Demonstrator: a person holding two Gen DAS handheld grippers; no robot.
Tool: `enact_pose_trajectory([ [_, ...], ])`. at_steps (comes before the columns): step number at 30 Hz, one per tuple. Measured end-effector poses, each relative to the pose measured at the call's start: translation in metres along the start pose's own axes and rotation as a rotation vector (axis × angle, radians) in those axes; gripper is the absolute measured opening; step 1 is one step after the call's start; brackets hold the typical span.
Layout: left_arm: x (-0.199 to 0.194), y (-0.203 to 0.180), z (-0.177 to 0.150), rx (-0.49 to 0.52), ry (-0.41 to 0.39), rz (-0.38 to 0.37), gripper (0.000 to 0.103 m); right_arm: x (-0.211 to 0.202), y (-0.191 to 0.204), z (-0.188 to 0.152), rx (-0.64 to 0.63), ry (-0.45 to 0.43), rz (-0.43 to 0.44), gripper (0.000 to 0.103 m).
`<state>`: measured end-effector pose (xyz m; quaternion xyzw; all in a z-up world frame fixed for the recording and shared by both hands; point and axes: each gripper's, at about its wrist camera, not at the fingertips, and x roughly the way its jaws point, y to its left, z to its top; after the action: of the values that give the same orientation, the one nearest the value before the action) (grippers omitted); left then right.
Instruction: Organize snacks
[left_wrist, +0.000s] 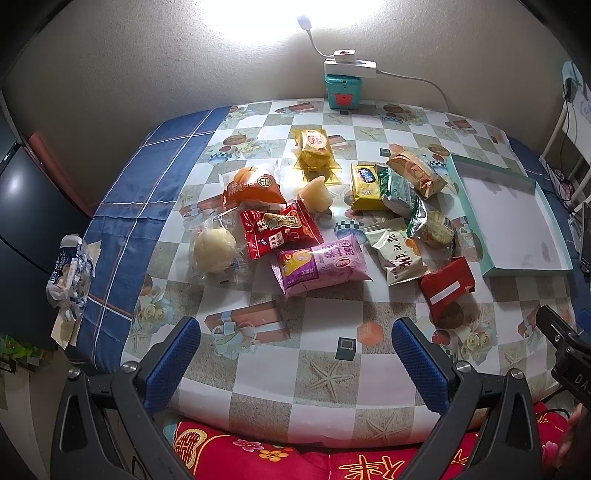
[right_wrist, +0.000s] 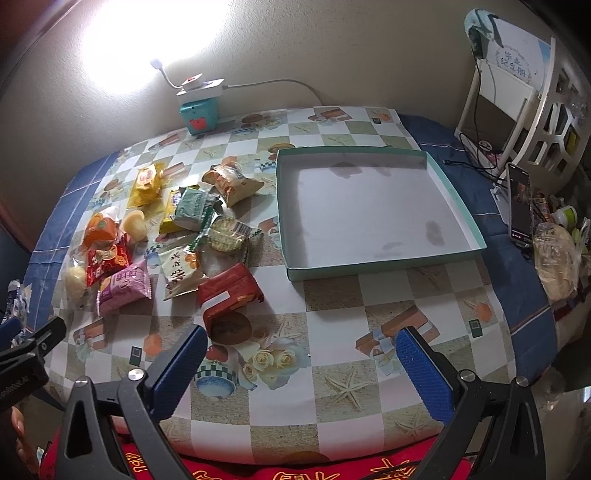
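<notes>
pink snack pack (left_wrist: 320, 266): the word "DALIYUAN" runs along its edge, seen upside down.
white card on the rack (right_wrist: 517, 61): Chinese words "毕业纪念册".
red cloth (left_wrist: 266, 456): gold Chinese signs; one looks like "囍".
other snack packs: the print is too small or blurred to read.

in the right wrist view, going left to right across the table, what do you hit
round pale bun → pink packet → red box → empty teal tray → phone
</notes>
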<state>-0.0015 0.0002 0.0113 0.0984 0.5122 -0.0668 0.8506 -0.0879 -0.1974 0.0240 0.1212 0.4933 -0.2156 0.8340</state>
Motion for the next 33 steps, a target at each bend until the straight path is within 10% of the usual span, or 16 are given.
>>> enact_pose_trajectory([
  [33, 0.0018, 0.0019, -0.0008, -0.007, 0.003, 0.008, 0.103, -0.0006, 0.0076, -0.0012, -0.035, -0.004, 0.010, 0.103],
])
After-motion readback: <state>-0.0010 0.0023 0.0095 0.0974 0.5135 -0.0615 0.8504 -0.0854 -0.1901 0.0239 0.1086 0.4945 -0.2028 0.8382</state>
